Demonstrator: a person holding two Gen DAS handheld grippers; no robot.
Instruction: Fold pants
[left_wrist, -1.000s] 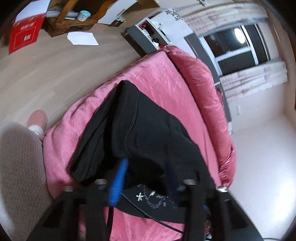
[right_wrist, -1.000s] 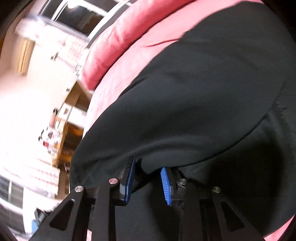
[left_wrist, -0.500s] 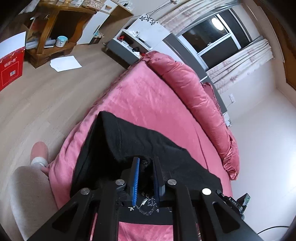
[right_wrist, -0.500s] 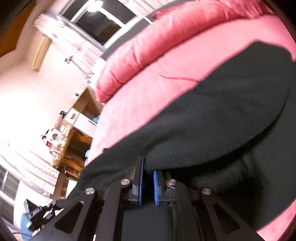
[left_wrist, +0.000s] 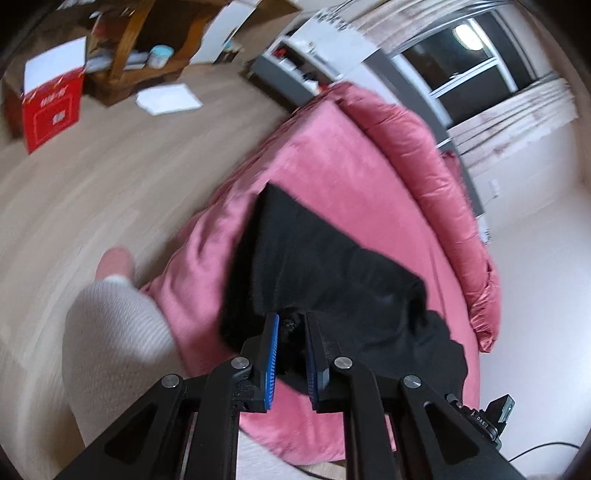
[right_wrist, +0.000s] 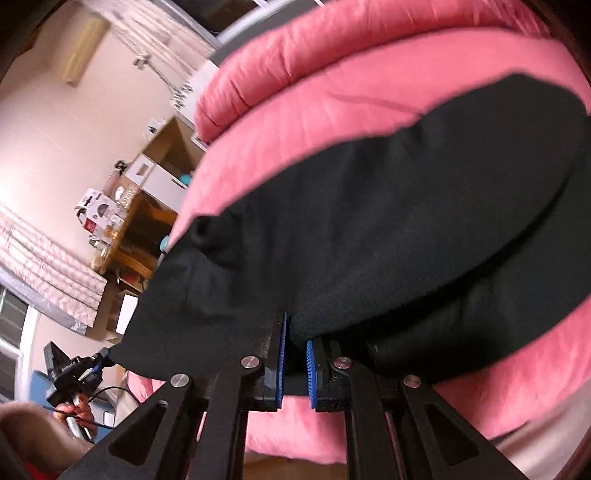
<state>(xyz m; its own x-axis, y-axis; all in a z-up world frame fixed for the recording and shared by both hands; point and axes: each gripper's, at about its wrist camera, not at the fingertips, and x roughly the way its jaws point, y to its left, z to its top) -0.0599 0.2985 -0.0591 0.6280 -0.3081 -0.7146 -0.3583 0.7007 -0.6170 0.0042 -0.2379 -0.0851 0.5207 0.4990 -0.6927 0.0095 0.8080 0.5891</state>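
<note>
Black pants (left_wrist: 321, 266) lie across a pink bed (left_wrist: 325, 155), their near edge lifted off the cover. My left gripper (left_wrist: 291, 328) is shut on a bunched fold of that edge, dark cloth pinched between its blue pads. In the right wrist view the pants (right_wrist: 369, 229) fill the middle, and my right gripper (right_wrist: 295, 332) is shut on the hem, which drapes over its fingers. The pink bed (right_wrist: 369, 103) shows behind and below. The left gripper's body (right_wrist: 70, 373), held in a hand, appears at the lower left of that view.
A rolled pink duvet (left_wrist: 424, 166) runs along the bed's far side. A person's leg in light trousers (left_wrist: 110, 343) stands at the bed's near left edge. On the wooden floor are a red box (left_wrist: 51, 107), a white sheet (left_wrist: 168, 98) and a wooden shelf (left_wrist: 129, 55).
Both grippers closed on the pants' near edge, then rose and pulled back. The edge now hangs from the pads, and more of the bed and floor is in view.
</note>
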